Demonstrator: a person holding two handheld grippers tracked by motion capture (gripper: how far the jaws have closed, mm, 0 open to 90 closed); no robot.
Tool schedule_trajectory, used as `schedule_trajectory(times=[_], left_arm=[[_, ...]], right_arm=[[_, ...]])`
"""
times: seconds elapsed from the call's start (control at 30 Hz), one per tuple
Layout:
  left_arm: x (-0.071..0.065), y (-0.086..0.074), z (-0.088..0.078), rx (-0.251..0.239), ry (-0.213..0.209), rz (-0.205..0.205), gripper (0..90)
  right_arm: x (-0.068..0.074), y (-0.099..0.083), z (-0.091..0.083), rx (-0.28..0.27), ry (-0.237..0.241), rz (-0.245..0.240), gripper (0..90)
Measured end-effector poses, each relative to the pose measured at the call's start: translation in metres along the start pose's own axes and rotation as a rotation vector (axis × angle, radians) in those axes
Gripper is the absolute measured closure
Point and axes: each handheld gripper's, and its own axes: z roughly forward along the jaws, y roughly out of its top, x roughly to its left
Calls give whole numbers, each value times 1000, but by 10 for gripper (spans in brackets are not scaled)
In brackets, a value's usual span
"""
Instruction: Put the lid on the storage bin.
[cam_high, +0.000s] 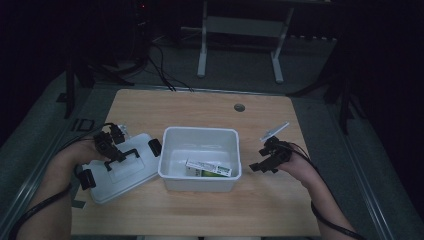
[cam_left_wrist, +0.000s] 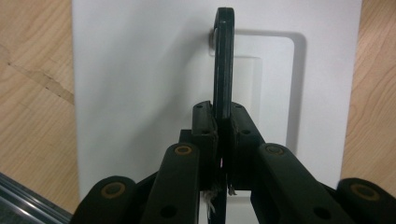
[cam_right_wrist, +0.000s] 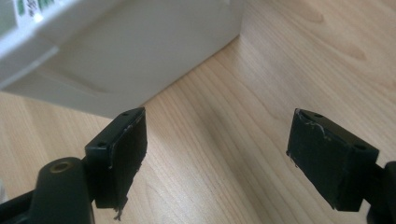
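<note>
Two tongs flank the white bin (cam_high: 200, 157) on the wooden surface (cam_high: 210, 107): left of it, the left tongs (cam_left_wrist: 223, 122) clamp the black handle (cam_left_wrist: 223, 56) of the white lid (cam_high: 122, 170); right of it, the right tongs (cam_right_wrist: 217, 156) hang released, grasping nothing.

Lid (cam_left_wrist: 140, 93) cut off by the left gripper view's top and bottom edges; handle (cam_left_wrist: 223, 65) base hidden behind the left claw (cam_left_wrist: 223, 126). Carton (cam_high: 207, 168) print too small to read. Bin (cam_right_wrist: 116, 51) cropped top-left in the right gripper view.
</note>
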Motion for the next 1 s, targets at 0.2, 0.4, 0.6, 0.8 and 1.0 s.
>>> schedule_trajectory(times=[0.2,0.4,0.6,0.8,1.0], left_arm=[[-1,-8,-2,8,-4,54,839],[-3,-14,-13,-2,-7,50,840],[-6,-16,-27,-15,-22,38,839],[-9,-18,-43,-8,-21,34,839],[-14,-19,-65,-4,-3,45,839]], right_arm=[[-1,-11,5,-18,-8,3,184],[-2,-16,5,-32,-3,11,178],[-3,-22,3,-51,2,24,176],[-6,-30,3,-59,-2,41,176],[-6,-36,3,-77,0,47,176]])
